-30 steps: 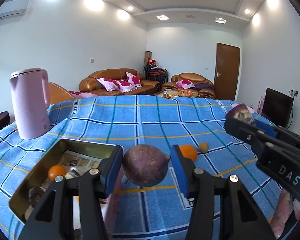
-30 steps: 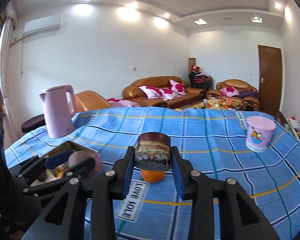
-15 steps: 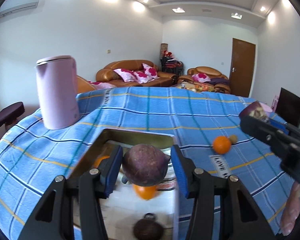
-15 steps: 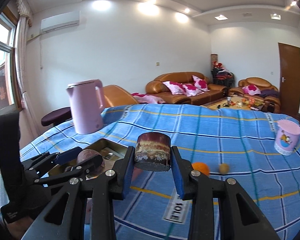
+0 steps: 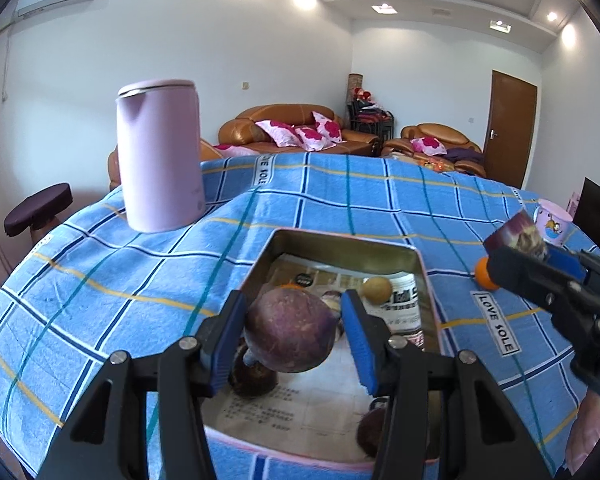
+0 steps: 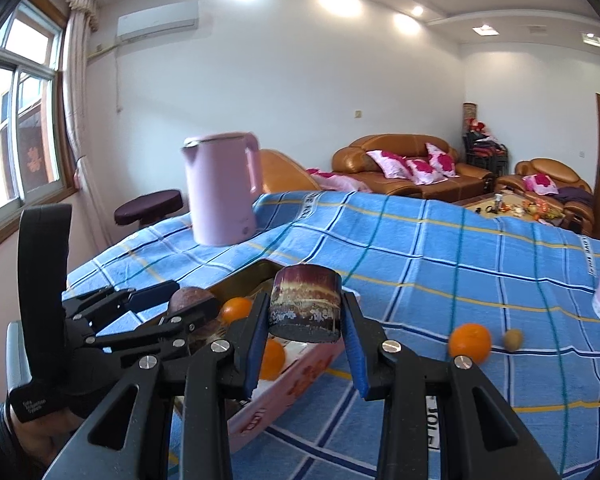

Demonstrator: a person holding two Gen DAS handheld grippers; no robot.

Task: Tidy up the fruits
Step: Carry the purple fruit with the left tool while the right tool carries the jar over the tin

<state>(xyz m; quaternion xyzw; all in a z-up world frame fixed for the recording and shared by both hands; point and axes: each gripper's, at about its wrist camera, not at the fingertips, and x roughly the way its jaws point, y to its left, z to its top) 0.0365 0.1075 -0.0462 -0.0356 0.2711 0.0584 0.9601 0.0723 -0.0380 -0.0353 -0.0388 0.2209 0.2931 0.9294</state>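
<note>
Blue checked tablecloth (image 5: 340,200), pink kettle (image 5: 160,152), brown sofas (image 5: 284,128) behind

Blue checked tablecloth (image 5: 340,200) under tin (image 5: 428,280), kettle (image 5: 160,152)

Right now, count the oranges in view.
3. Two in the tin, near orange and far orange; a third orange on the blue cloth. Others may be hidden inside the tin.

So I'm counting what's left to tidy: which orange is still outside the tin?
The orange on the blue cloth beside a small brown fruit; the other two oranges lie inside the tin.
</note>
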